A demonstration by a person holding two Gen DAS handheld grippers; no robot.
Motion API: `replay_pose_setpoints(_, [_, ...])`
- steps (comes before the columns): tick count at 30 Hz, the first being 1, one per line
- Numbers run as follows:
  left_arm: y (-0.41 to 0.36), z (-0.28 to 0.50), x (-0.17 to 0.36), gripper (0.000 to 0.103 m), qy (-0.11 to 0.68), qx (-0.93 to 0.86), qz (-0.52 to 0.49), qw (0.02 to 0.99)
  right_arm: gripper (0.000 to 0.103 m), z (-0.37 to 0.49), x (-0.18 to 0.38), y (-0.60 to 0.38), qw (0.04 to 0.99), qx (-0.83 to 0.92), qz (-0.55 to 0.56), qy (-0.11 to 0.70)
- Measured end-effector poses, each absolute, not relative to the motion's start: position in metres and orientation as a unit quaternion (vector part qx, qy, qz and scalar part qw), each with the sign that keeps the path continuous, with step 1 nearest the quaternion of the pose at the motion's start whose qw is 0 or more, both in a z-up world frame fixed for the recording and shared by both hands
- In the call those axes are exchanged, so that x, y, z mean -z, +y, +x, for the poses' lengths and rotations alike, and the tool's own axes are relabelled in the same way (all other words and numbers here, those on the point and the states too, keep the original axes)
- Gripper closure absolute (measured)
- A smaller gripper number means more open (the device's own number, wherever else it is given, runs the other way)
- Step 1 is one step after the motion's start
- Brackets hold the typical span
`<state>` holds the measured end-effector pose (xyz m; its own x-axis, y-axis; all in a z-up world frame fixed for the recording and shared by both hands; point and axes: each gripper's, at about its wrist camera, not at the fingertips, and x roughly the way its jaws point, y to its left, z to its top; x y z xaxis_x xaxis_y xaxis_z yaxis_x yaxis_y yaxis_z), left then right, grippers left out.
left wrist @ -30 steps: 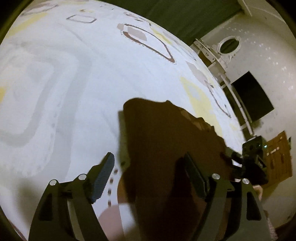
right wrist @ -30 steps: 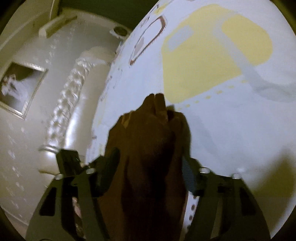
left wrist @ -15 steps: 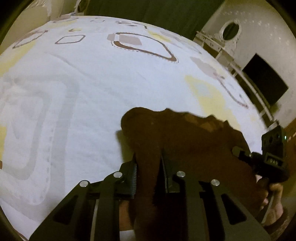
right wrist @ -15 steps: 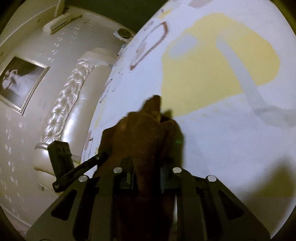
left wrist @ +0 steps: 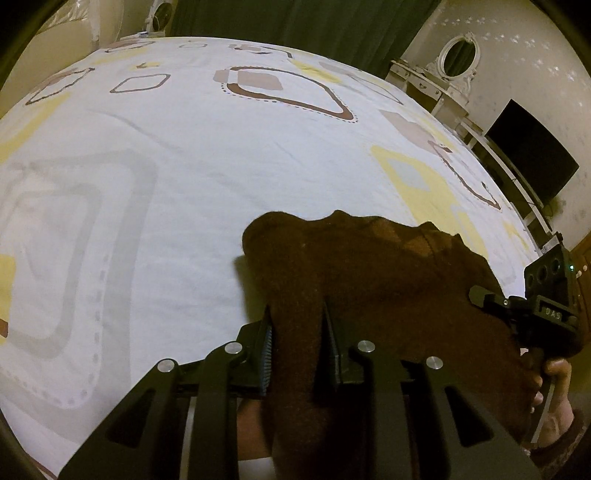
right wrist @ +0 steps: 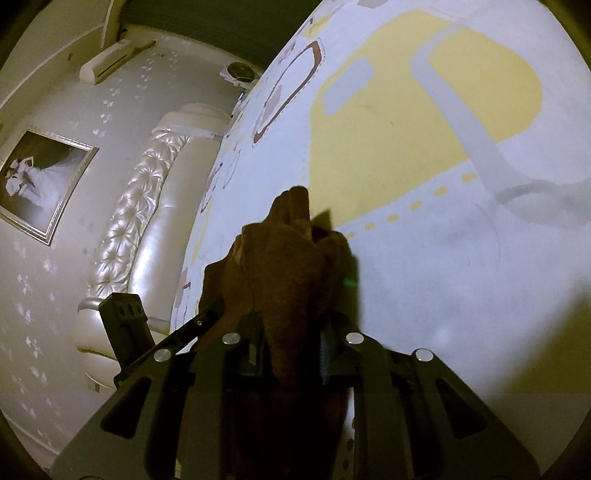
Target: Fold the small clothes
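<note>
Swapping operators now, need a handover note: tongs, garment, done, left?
Left tongs: shut on the brown garment, near its left edge.
Right tongs: shut on the same garment, bunched between the pads.
Garment: partly lifted off the patterned bedsheet, far end resting on it.
Done: both edges gripped.
Left: likely carry the fold over, lay flat, release. No finished fold visible.

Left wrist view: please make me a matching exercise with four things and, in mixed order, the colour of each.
Things:
1. garment
2. curtain
3. bed sheet
4. screen by the wall

Colours:
A. white with yellow, grey and brown shapes
B. black
C. brown
D. dark green

Pairs: 1-C, 2-D, 3-A, 4-B
</note>
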<state>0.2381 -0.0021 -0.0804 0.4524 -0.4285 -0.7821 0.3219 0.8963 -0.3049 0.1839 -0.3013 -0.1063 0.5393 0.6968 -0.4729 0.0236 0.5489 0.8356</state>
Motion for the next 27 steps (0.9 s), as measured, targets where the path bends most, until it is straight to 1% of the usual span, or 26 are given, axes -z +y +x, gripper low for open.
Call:
replay_pose_setpoints(4, [-0.005, 0.235, 0.079, 0.076, 0.471, 0.217, -0.042, 0.854, 0.08, 0.18, 0.107, -0.306, 0.764, -0.216, 0.436, 0.424])
replay_pose_setpoints(7, [-0.005, 0.23, 0.078, 0.072, 0.471, 0.213, -0.033, 0.856, 0.077, 0.174, 0.107, -0.31, 0.761, -0.212, 0.445, 0.422])
replay_pose_setpoints(10, [-0.003, 0.224, 0.077, 0.066, 0.471, 0.209, -0.035, 0.856, 0.074, 0.163, 0.106, -0.315, 0.76, -0.206, 0.453, 0.418])
replay_pose_setpoints(12, [0.002, 0.218, 0.077, 0.06, 0.471, 0.202, -0.043, 0.857, 0.072, 0.155, 0.107, -0.318, 0.758, -0.204, 0.46, 0.415])
replay_pose_setpoints(16, [0.011, 0.206, 0.075, 0.053, 0.474, 0.196, -0.059, 0.856, 0.07, 0.14, 0.105, -0.319, 0.756, -0.198, 0.466, 0.416])
replay_pose_setpoints(18, [0.016, 0.197, 0.073, 0.047, 0.474, 0.194, -0.067, 0.856, 0.068, 0.128, 0.104, -0.319, 0.755, -0.196, 0.466, 0.418])
replay_pose_setpoints(23, [0.029, 0.166, 0.062, 0.042, 0.47, 0.192, -0.078, 0.858, 0.065, 0.092, 0.103, -0.317, 0.754, -0.19, 0.466, 0.422])
replay_pose_setpoints(26, [0.034, 0.144, 0.056, 0.041, 0.465, 0.19, -0.074, 0.861, 0.061, 0.071, 0.102, -0.317, 0.752, -0.183, 0.471, 0.423])
replay_pose_setpoints(27, [0.036, 0.133, 0.053, 0.039, 0.461, 0.188, -0.069, 0.865, 0.059, 0.065, 0.101, -0.317, 0.752, -0.18, 0.471, 0.425])
